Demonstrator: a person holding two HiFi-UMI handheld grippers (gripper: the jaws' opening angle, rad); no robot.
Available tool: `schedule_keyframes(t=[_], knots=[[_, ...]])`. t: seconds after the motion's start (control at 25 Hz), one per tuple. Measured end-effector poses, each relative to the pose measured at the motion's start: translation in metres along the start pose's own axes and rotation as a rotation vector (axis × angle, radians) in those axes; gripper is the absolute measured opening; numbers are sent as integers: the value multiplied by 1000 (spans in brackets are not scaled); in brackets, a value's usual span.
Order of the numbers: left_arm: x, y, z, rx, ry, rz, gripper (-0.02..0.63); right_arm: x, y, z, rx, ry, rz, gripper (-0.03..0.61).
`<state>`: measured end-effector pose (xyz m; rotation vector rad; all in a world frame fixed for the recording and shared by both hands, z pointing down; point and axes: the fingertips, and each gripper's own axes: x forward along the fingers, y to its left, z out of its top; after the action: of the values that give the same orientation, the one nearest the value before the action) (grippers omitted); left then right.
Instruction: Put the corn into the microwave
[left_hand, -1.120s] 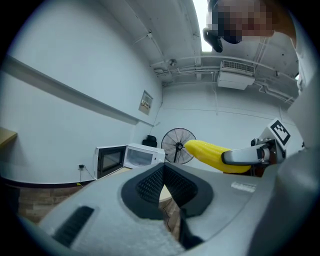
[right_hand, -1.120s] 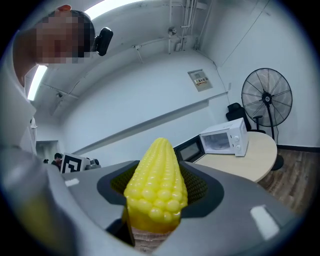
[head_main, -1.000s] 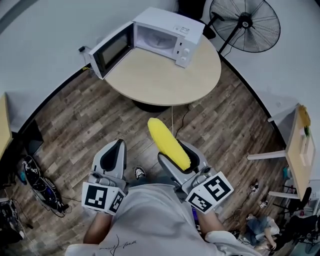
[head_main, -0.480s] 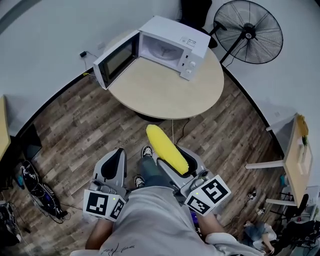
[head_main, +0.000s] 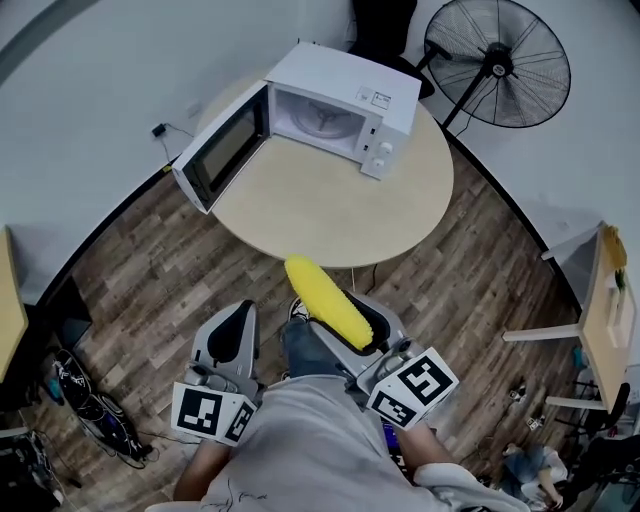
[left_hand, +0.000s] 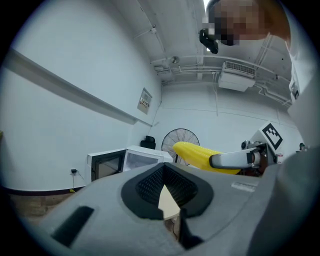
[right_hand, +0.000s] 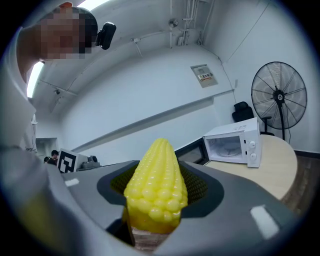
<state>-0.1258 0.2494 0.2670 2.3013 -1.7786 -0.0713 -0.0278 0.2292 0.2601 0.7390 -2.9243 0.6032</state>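
A white microwave (head_main: 345, 90) stands at the far side of a round, light wooden table (head_main: 340, 210), its door (head_main: 222, 150) swung wide open to the left and its cavity empty. My right gripper (head_main: 352, 318) is shut on a yellow corn cob (head_main: 318, 295), whose tip reaches just over the table's near edge. In the right gripper view the corn (right_hand: 155, 185) stands between the pads with the microwave (right_hand: 232, 142) far ahead on the right. My left gripper (head_main: 232, 312) hangs beside it, shut and holding nothing, short of the table. The left gripper view shows the corn (left_hand: 197, 154) to its right.
A black standing fan (head_main: 500, 60) stands behind the table at the right. A cord runs from the microwave to a wall socket (head_main: 158, 130). Cables and small items lie on the wooden floor at the lower left (head_main: 90, 405). Another table (head_main: 605, 310) is at the right edge.
Both grippers have moved forward toward the round table, the corn still held. Its tip, which was over the floor, now reaches the table's near edge.
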Motion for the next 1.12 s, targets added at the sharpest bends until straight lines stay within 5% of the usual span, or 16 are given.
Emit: schedule_keyframes(t=[0.64, 1.12], knots=[[163, 47, 38, 53, 42, -61, 0, 87, -123, 52, 31, -11, -18, 258], [255, 63, 50, 83, 64, -112, 0, 121, -211, 75, 38, -49, -115, 258]])
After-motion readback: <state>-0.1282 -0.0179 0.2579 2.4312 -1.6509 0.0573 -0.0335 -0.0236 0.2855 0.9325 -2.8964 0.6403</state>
